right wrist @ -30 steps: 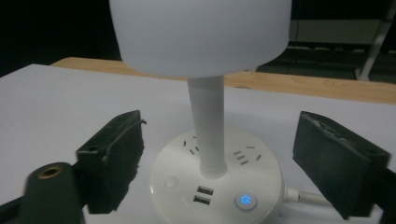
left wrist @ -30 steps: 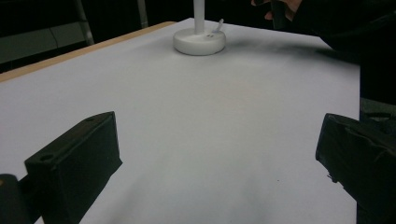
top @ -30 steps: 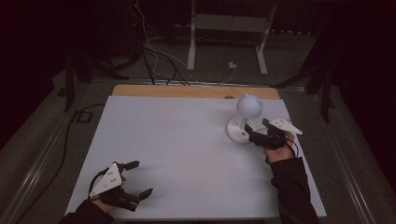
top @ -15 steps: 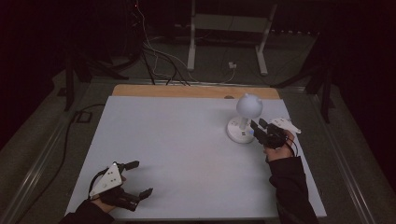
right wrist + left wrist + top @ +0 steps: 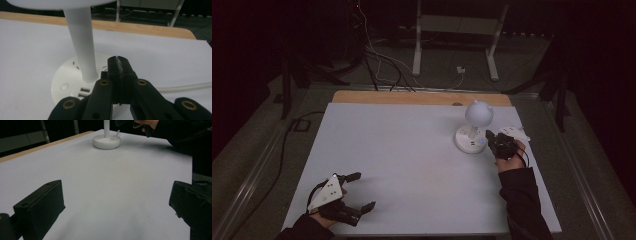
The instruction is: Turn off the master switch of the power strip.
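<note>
A white lamp with a round head [image 5: 478,113] stands on a round base [image 5: 470,139] [image 5: 67,82] at the right of the white table [image 5: 412,150]. Its base carries USB ports [image 5: 83,92] and a small round button [image 5: 64,86]. My right gripper [image 5: 490,137] [image 5: 119,65] is shut with nothing between its jaws, tips just over the base's right edge beside the white stem [image 5: 81,40]. My left gripper [image 5: 362,190] [image 5: 117,202] rests open near the table's front left corner, nothing between its jaws. The lamp base [image 5: 106,142] lies far ahead of it.
A white cable [image 5: 185,86] runs off the lamp base to the right. A wooden strip [image 5: 422,98] edges the table's far side. Behind it, cables [image 5: 382,60] and a white stand's legs [image 5: 452,45] lie on the dark floor.
My right gripper has edged forward and left toward the lamp base. The left gripper has stayed put.
</note>
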Demonstrator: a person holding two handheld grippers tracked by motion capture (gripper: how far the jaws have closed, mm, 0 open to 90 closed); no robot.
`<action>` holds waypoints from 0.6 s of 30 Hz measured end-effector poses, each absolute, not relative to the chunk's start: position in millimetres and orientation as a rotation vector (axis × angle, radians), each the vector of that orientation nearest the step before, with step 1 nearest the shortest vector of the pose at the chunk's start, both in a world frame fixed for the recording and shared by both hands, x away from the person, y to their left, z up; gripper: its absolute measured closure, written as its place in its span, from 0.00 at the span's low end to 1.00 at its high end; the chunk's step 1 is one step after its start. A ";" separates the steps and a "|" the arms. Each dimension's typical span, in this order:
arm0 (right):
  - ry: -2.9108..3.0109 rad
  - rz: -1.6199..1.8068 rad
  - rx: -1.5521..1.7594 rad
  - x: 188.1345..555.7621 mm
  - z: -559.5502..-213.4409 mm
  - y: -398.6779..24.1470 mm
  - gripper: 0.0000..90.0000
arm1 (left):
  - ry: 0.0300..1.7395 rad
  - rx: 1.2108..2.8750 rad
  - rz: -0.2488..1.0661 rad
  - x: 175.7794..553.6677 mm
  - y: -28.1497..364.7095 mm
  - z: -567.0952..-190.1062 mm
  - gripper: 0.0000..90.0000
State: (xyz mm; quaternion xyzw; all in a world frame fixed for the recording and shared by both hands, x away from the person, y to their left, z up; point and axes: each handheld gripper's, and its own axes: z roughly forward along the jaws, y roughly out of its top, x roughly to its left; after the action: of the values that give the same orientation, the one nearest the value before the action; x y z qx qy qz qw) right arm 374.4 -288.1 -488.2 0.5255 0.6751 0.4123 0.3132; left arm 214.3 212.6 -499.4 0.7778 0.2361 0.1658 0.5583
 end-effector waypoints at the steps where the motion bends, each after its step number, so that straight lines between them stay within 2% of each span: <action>1: 1.786 1.086 1.391 374.7 -489.0 -288.4 1.00 | 0.556 1.835 0.392 214.3 212.6 -499.4 0.00; 18: 1.847 0.991 1.382 378.8 -501.8 -283.5 1.00 | 0.556 1.836 0.391 214.3 212.4 -499.5 0.00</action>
State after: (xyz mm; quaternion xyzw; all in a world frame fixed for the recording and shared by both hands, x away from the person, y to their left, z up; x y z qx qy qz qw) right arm 378.8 -283.5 -501.8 0.5234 0.6994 0.3751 0.3102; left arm 214.3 212.4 -499.5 0.7784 0.2356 0.1657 0.5578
